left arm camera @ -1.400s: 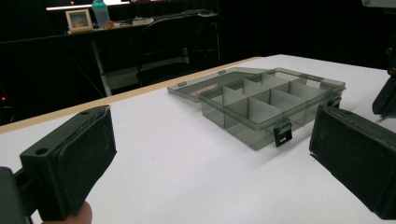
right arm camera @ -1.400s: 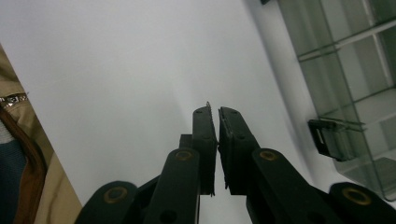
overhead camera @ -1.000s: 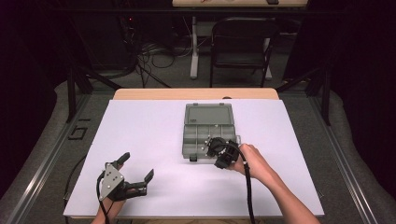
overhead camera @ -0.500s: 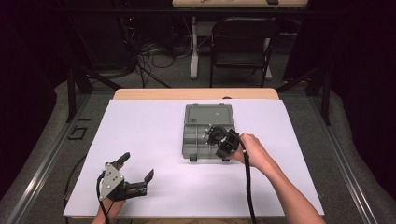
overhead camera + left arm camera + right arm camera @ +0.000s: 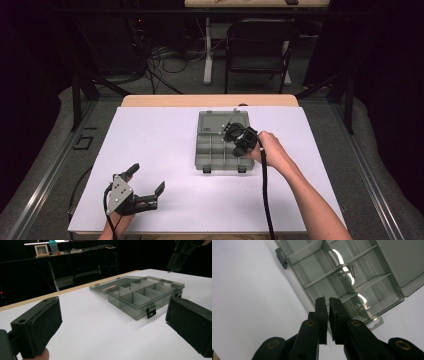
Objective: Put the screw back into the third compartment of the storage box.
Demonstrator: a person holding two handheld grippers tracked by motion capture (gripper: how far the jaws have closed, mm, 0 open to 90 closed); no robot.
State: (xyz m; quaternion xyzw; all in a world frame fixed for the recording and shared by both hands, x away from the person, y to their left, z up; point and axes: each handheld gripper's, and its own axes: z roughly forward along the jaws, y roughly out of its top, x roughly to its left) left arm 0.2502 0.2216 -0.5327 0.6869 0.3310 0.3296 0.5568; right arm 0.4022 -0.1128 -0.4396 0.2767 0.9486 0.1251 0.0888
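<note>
One screw [image 5: 323,298] shows as a thin tip between the nearly closed jaws of the right gripper [image 5: 327,302], which hangs above the open compartment box [image 5: 221,150], so the drop lies straight below. Another screw [image 5: 353,269] already lies in a middle compartment. Well away, the left gripper [image 5: 147,187] rests with jaws spread, holding nothing.

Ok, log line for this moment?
right gripper: shut, above open organizer box | screw: lying in a compartment | left gripper: open, near front edge of table, apart from box
</note>
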